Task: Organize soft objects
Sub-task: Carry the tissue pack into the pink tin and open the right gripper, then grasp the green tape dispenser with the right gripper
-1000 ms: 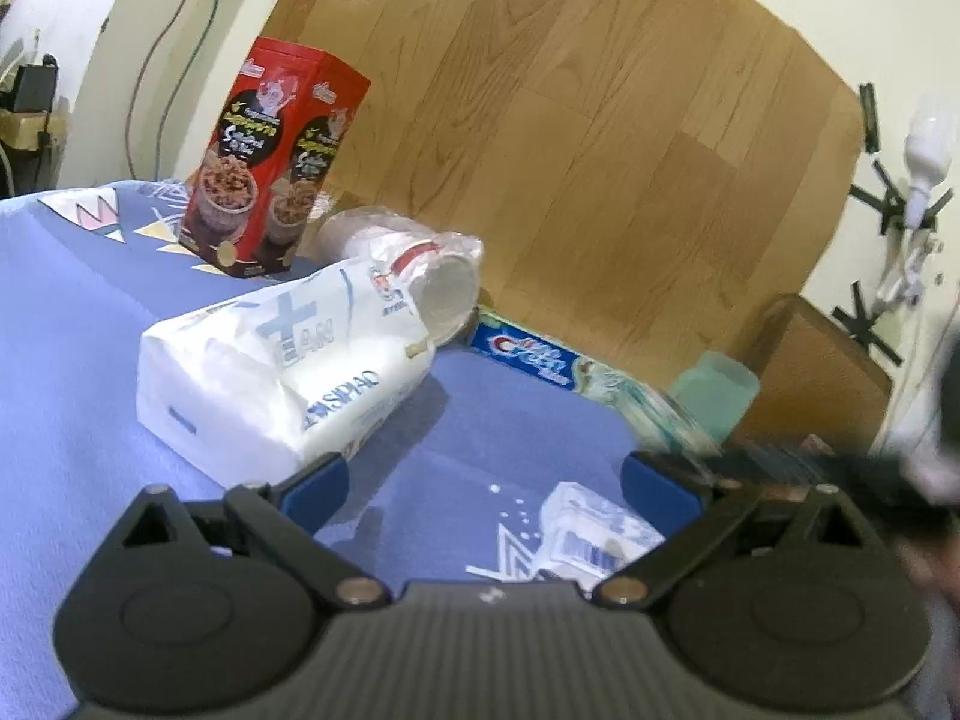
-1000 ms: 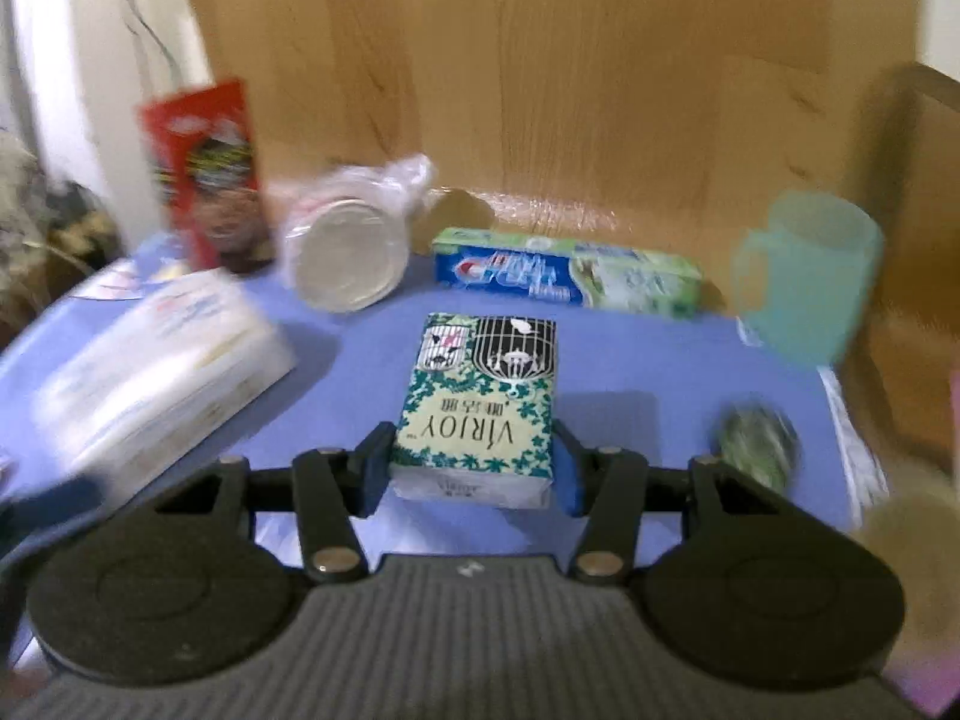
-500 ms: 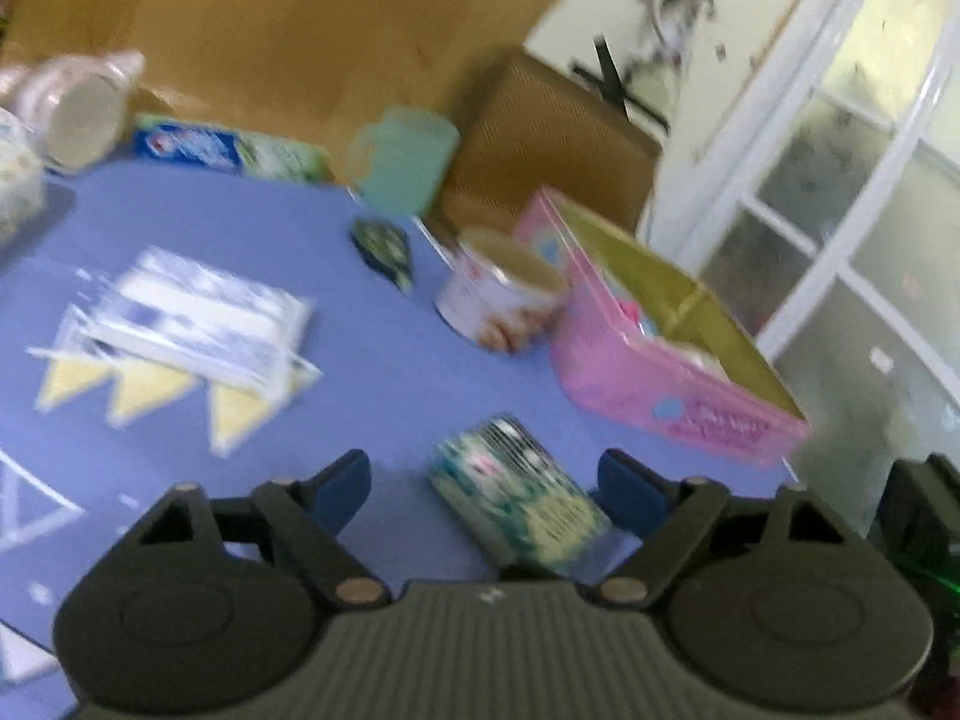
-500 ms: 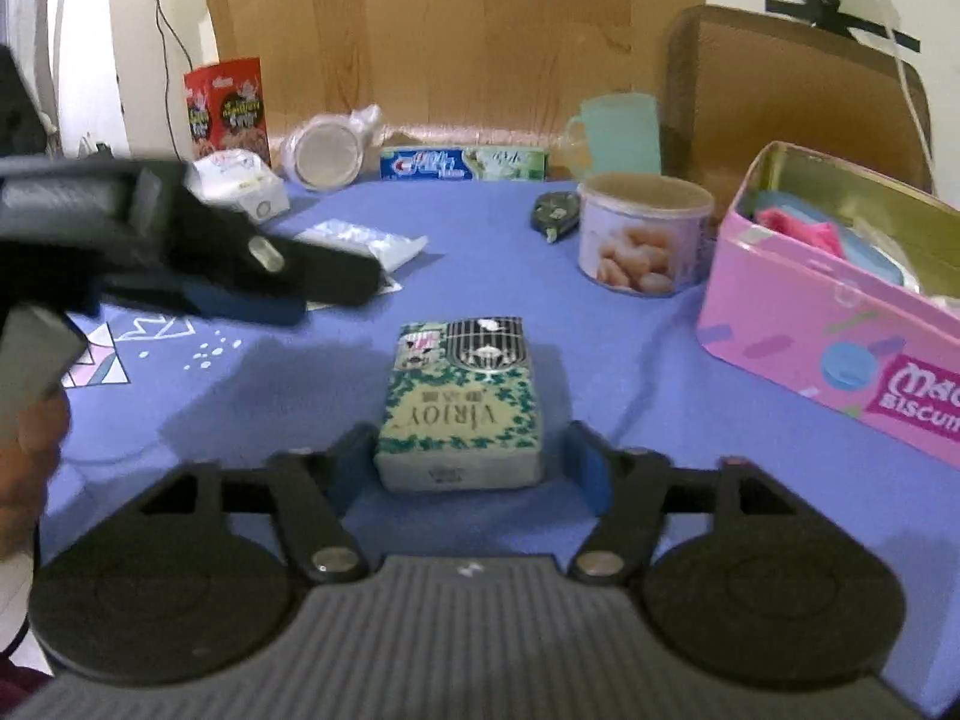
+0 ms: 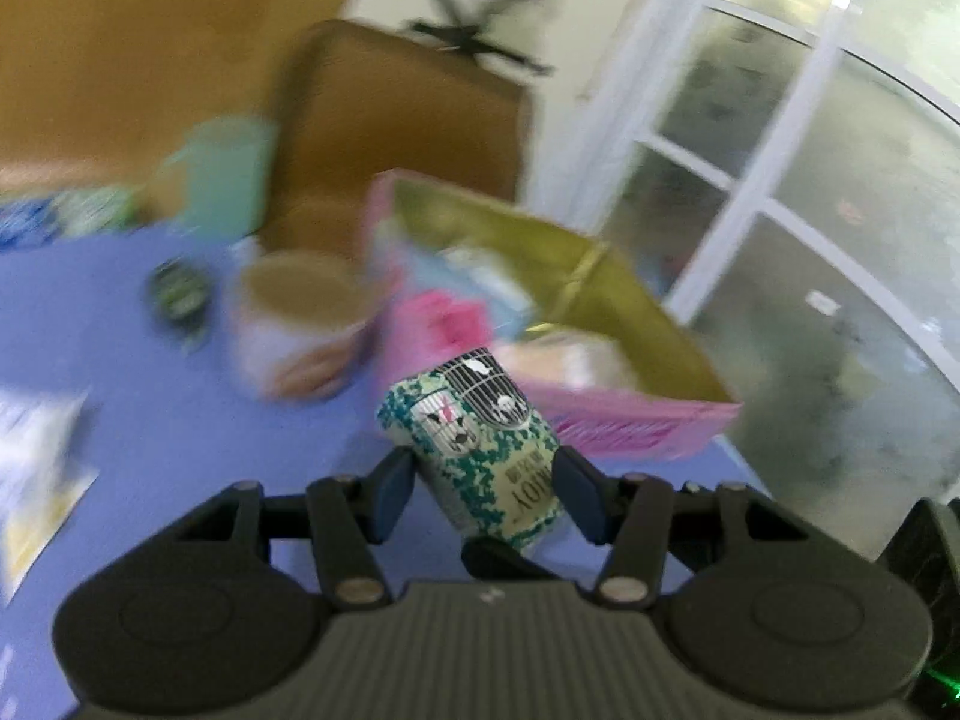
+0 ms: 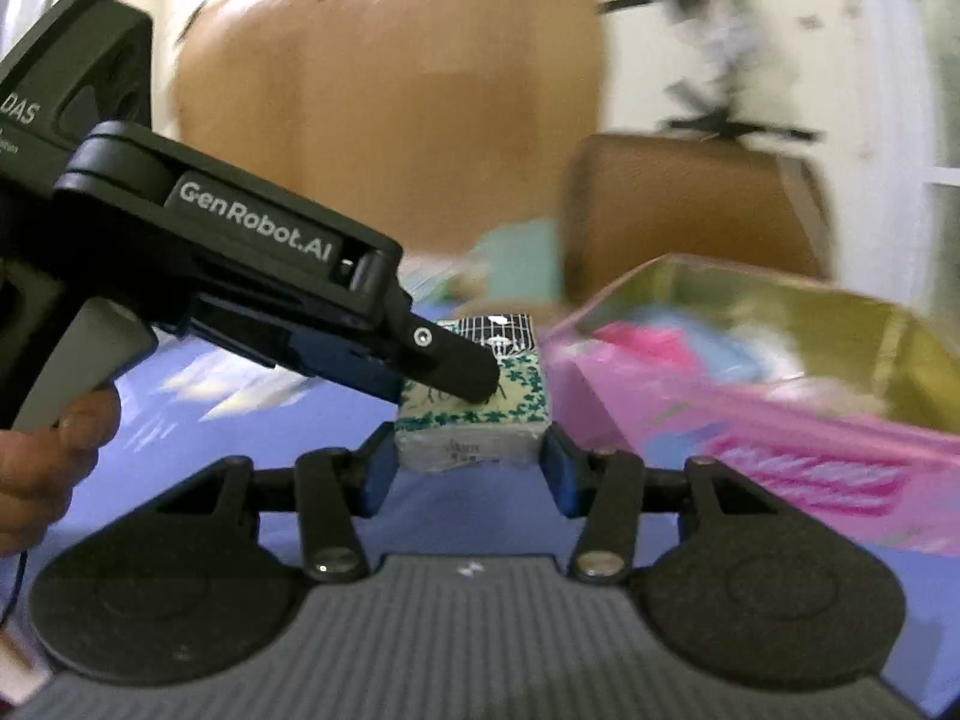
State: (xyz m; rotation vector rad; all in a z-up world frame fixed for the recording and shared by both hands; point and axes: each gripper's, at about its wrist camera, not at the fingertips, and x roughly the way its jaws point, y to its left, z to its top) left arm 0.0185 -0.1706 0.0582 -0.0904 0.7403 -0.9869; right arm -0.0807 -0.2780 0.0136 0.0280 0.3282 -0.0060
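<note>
A green-and-white Virjoy tissue pack (image 5: 474, 444) is held off the blue tablecloth by both grippers. My left gripper (image 5: 483, 483) is shut on it from the sides. In the right wrist view my right gripper (image 6: 468, 468) is also shut on the pack (image 6: 474, 420), and the left gripper's finger (image 6: 456, 366) lies over its top. The open pink biscuit tin (image 5: 606, 414) with a gold inside stands just beyond the pack, to the right (image 6: 780, 414). Soft pink and blue things lie inside it.
A round tub of biscuits (image 5: 300, 324) stands left of the tin. A small dark green object (image 5: 177, 294) and a teal cup (image 5: 225, 180) lie farther back. A white packet (image 5: 36, 456) is at the left. A brown chair back (image 6: 690, 216) is behind the table.
My left gripper swung right and closed on the tissue pack. My right gripper closed on it too and lifted it toward the pink tin.
</note>
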